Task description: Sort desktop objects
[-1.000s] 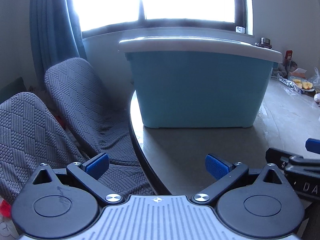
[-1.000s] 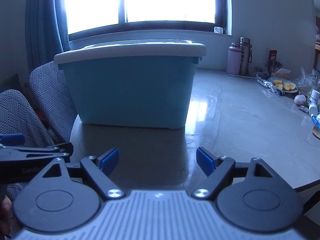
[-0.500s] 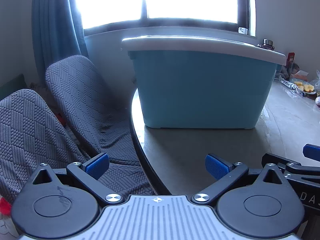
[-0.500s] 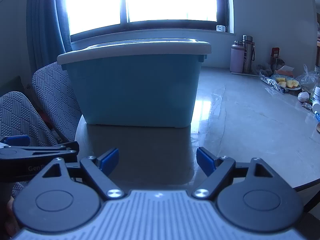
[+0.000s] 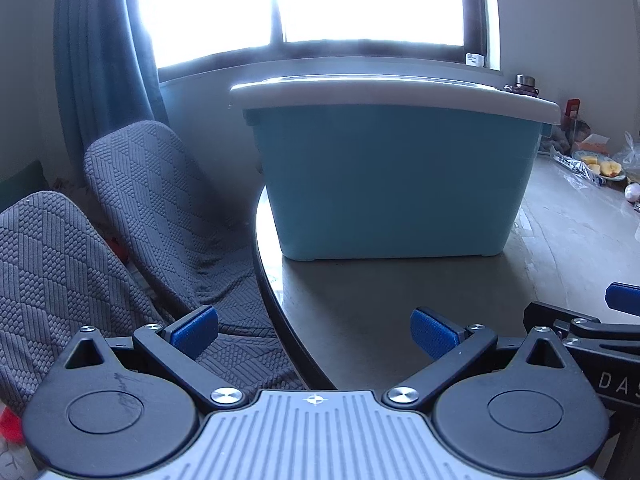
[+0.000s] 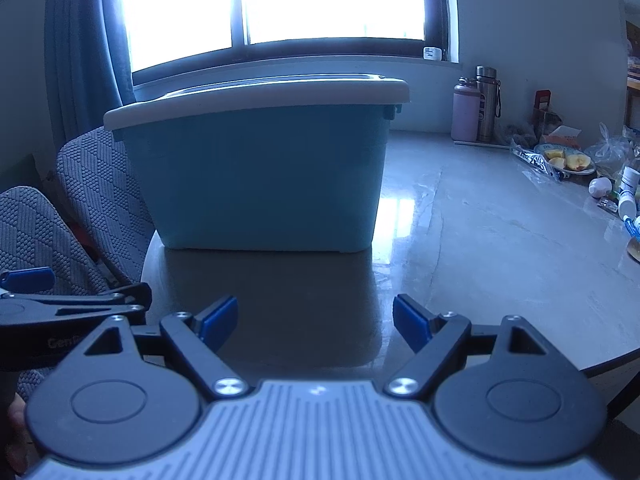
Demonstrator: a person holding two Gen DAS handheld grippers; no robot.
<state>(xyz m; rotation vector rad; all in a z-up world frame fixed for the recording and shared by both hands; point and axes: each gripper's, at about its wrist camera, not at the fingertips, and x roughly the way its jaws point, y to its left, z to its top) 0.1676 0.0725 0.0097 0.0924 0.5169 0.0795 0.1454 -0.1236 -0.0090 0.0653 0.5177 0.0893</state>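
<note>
A blue storage bin (image 5: 396, 184) (image 6: 260, 180) with a white lid (image 5: 392, 90) (image 6: 256, 96) stands closed on the round grey table (image 6: 500, 248), straight ahead of both grippers. My left gripper (image 5: 314, 330) hovers open over the table's left edge, a short way in front of the bin, with nothing between its blue pads (image 5: 434, 338). My right gripper (image 6: 314, 322) is open over the tabletop, also short of the bin and empty. Small desktop items (image 6: 618, 196) lie at the table's far right edge.
Two grey fabric-covered chairs (image 5: 160, 216) stand left of the table. At the far right sit a plate of cut fruit (image 6: 568, 162), plastic bags (image 6: 612, 148), two bottles (image 6: 476, 106) and a red carton (image 6: 542, 106). A window and blue curtain (image 5: 100, 60) are behind.
Both views have shifted slightly; the bin now sits a little more to the right in each. Both grippers stay open and empty.
</note>
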